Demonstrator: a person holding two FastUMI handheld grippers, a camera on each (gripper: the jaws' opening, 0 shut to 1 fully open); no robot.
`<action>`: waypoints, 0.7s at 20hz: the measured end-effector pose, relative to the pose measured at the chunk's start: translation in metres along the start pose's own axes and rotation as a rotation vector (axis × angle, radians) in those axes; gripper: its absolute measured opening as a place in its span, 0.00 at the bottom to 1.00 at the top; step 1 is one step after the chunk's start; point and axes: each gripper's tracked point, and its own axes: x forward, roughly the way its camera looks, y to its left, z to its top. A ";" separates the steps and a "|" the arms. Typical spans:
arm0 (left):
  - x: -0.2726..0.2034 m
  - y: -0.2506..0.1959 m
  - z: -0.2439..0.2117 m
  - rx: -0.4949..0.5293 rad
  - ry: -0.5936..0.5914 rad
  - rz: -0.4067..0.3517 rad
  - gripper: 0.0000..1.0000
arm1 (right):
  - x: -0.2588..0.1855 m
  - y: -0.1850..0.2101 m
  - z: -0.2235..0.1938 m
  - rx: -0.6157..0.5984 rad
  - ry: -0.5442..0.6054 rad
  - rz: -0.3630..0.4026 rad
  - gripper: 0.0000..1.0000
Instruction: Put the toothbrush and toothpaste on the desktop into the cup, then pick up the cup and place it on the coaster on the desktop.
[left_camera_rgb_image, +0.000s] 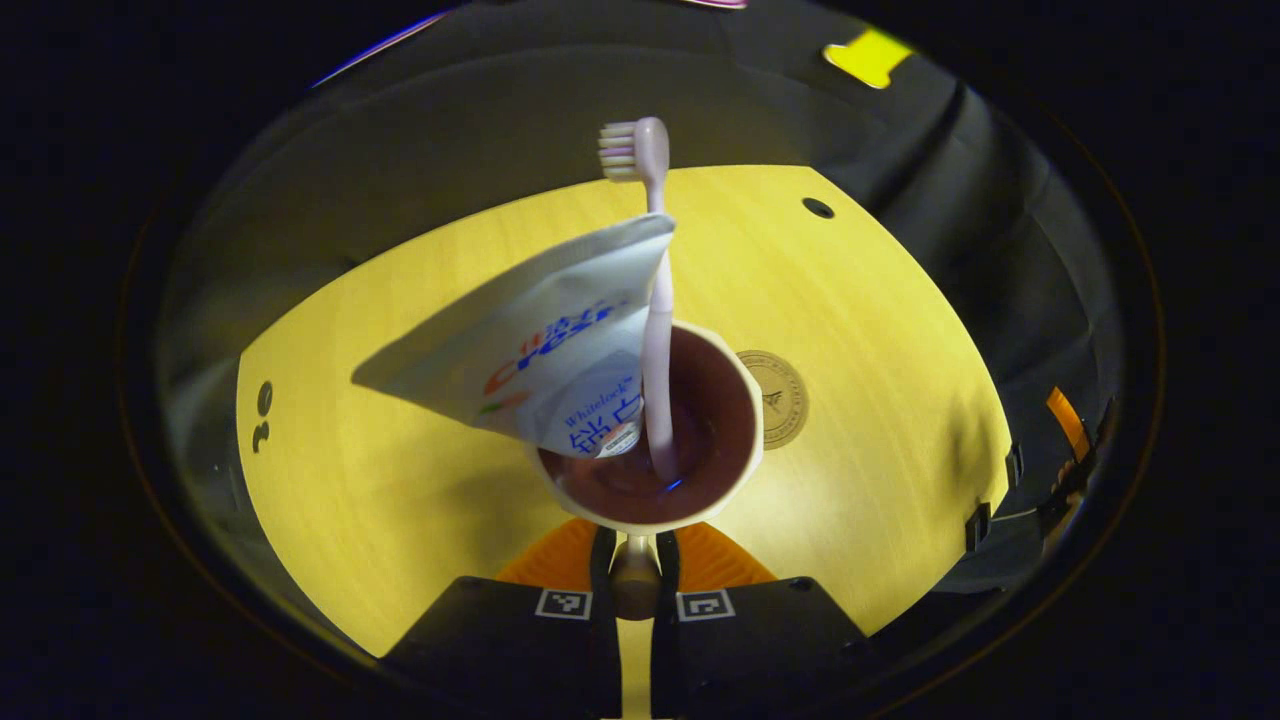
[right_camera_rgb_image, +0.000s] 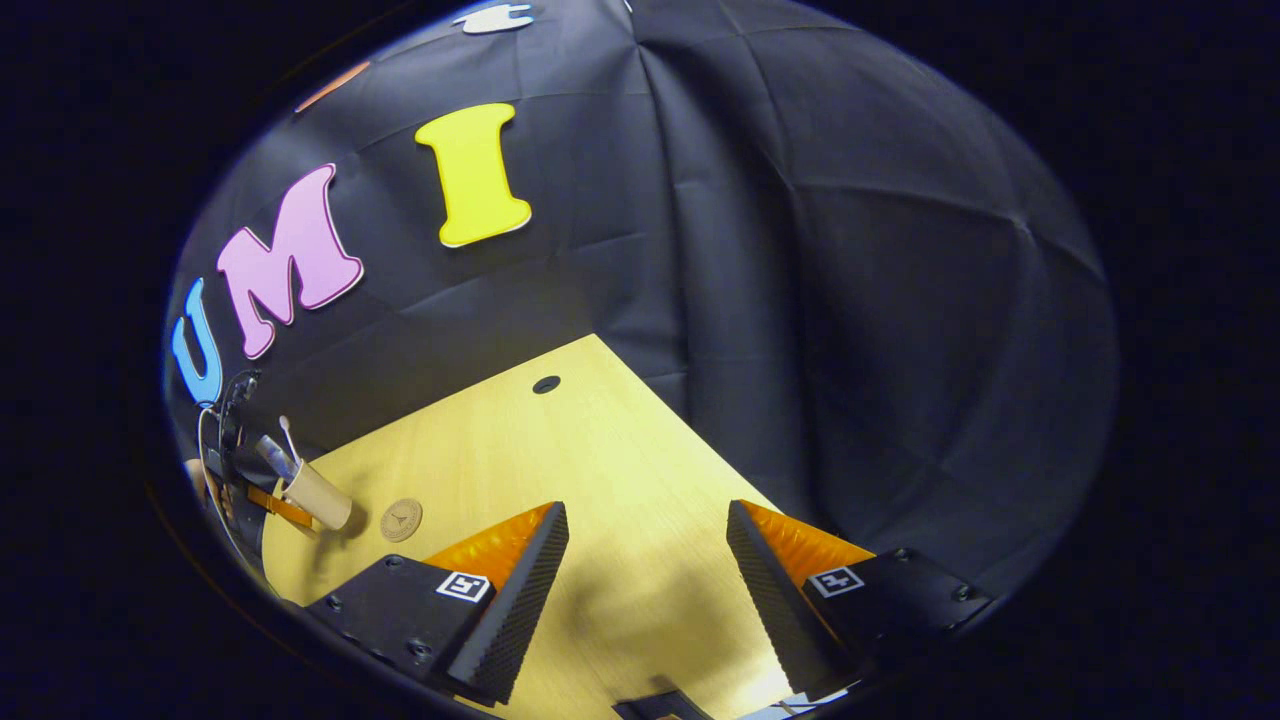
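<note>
Both left tongs (left_camera_rgb_image: 635, 560) grip cup (left_camera_rgb_image: 655, 430) rim

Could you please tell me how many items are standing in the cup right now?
2. A pale pink plastic toothbrush stands upright, bristles up, in the cream cup with a brown inside. A white toothpaste tube leans out to its left. Smaller items could be hidden beneath them.

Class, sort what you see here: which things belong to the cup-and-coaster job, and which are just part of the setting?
Job: cup, toothbrush, toothpaste, coaster, left gripper clamped on the cup.
Setting: desktop, its cable hole, open right gripper.
</note>
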 end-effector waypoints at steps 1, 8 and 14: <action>0.005 -0.010 0.005 0.016 0.004 -0.007 0.16 | -0.002 -0.005 -0.001 0.007 0.002 -0.009 0.98; 0.031 -0.058 0.019 0.093 0.030 -0.024 0.16 | -0.014 -0.036 -0.009 0.038 0.003 -0.061 0.98; 0.043 -0.074 0.024 0.123 0.053 -0.012 0.17 | -0.018 -0.043 -0.013 0.045 0.010 -0.064 0.98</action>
